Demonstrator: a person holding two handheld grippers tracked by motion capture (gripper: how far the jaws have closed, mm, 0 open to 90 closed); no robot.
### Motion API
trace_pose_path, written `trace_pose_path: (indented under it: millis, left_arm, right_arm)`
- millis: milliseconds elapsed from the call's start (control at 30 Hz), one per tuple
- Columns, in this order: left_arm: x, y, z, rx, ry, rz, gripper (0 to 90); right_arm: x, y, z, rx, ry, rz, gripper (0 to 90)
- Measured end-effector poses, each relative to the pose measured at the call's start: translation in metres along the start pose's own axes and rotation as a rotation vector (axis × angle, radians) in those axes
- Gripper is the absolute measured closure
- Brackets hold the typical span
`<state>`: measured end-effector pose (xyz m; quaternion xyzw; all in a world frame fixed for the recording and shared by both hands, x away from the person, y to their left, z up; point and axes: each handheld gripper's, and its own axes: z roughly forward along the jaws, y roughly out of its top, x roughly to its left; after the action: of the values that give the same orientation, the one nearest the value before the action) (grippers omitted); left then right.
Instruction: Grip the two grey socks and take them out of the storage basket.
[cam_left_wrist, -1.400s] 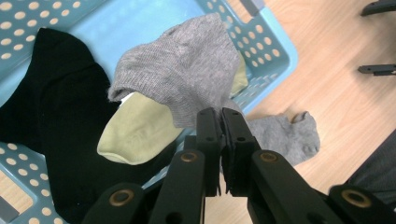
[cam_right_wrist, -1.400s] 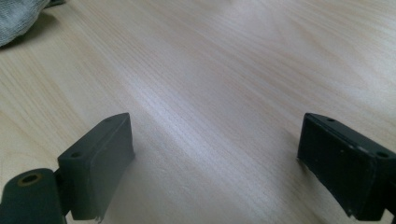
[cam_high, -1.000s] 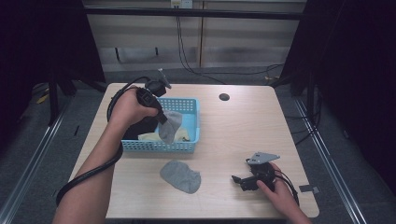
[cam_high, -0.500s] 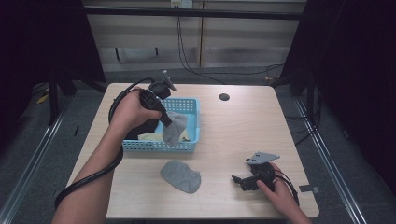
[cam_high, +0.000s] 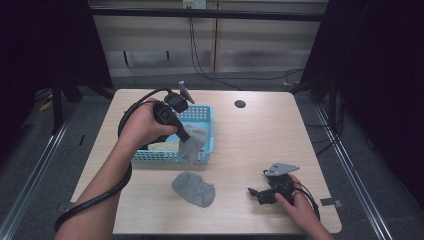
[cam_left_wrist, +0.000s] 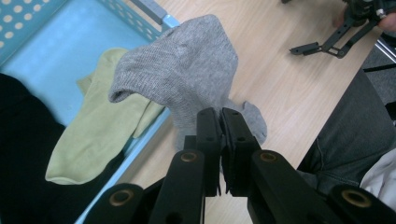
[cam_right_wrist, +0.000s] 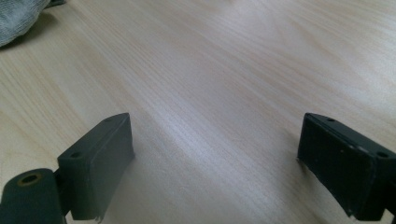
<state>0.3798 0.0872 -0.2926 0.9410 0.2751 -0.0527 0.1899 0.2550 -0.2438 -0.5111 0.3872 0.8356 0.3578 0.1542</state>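
A grey sock (cam_high: 192, 142) (cam_left_wrist: 187, 79) hangs over the front wall of the blue basket (cam_high: 205, 116), pinched by my left gripper (cam_high: 186, 136) (cam_left_wrist: 220, 116), which is shut on it. A second grey sock (cam_high: 194, 187) (cam_left_wrist: 252, 116) lies flat on the table in front of the basket. Inside the basket (cam_left_wrist: 46, 56) lie a pale green sock (cam_left_wrist: 102, 135) and a black garment (cam_left_wrist: 23, 154). My right gripper (cam_high: 257, 192) (cam_right_wrist: 212, 149) rests low over the table near the front right, jaws wide open with nothing between them.
A small dark round hole (cam_high: 240, 104) sits in the table top behind the basket. Bare wood table (cam_high: 250, 145) (cam_right_wrist: 210, 70) stretches between the basket and the right gripper. The person's trouser leg (cam_left_wrist: 355, 126) is beyond the table's near edge.
My left gripper has carried the grey sock toward the basket's front wall and slightly rightward, so the sock now hangs over it. The right gripper has stayed put.
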Motion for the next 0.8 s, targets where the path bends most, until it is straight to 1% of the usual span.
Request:
trace_pose_path:
  millis: [67, 100, 200, 367, 433, 467, 500, 567, 633, 700, 733, 800]
  left_arm:
    - [-0.004, -0.001, 0.001, 0.002, -0.008, 0.010, 86.5]
    - [-0.006, -0.001, 0.003, -0.005, -0.013, 0.012, 86.5]
    - [-0.012, -0.002, 0.007, -0.005, -0.038, 0.028, 86.4]
    - [-0.024, 0.000, 0.014, 0.004, -0.034, 0.062, 86.4]
    - [-0.029, 0.001, 0.016, 0.006, -0.038, 0.078, 86.4]
    - [-0.031, 0.001, 0.018, 0.002, -0.042, 0.079, 86.5]
    - [-0.033, 0.002, 0.020, 0.009, -0.048, 0.081, 86.4]
    - [-0.037, 0.002, 0.024, 0.002, -0.056, 0.084, 86.4]
    - [-0.039, 0.001, 0.029, 0.007, -0.067, 0.100, 86.4]
    - [-0.043, 0.001, 0.034, 0.007, -0.066, 0.104, 86.4]
    - [-0.044, 0.001, 0.036, 0.019, -0.066, 0.109, 86.4]
    - [-0.048, 0.001, 0.041, 0.017, -0.073, 0.112, 86.4]
  right_arm:
    - [0.000, 0.000, 0.000, 0.000, 0.000, 0.000, 9.9]
    - [0.000, 0.000, 0.000, 0.000, 0.001, 0.000, 9.9]
    - [0.000, 0.000, 0.000, 0.000, 0.001, 0.000, 9.9]
    - [0.000, 0.000, 0.000, 0.000, 0.000, 0.000, 9.9]
    - [0.000, 0.000, 0.000, 0.000, 0.000, 0.001, 9.9]
    - [0.000, 0.000, 0.000, 0.000, 0.001, 0.000, 9.9]
    - [0.000, 0.000, 0.000, 0.000, 0.001, 0.000, 9.9]
    - [0.000, 0.000, 0.000, 0.000, 0.001, 0.000, 9.9]
    - [0.000, 0.000, 0.000, 0.000, 0.001, 0.000, 9.9]
    - [0.000, 0.000, 0.000, 0.000, 0.001, 0.000, 9.9]
    - [0.000, 0.000, 0.000, 0.000, 0.001, 0.000, 9.9]
    - [0.000, 0.000, 0.000, 0.000, 0.001, 0.000, 9.9]
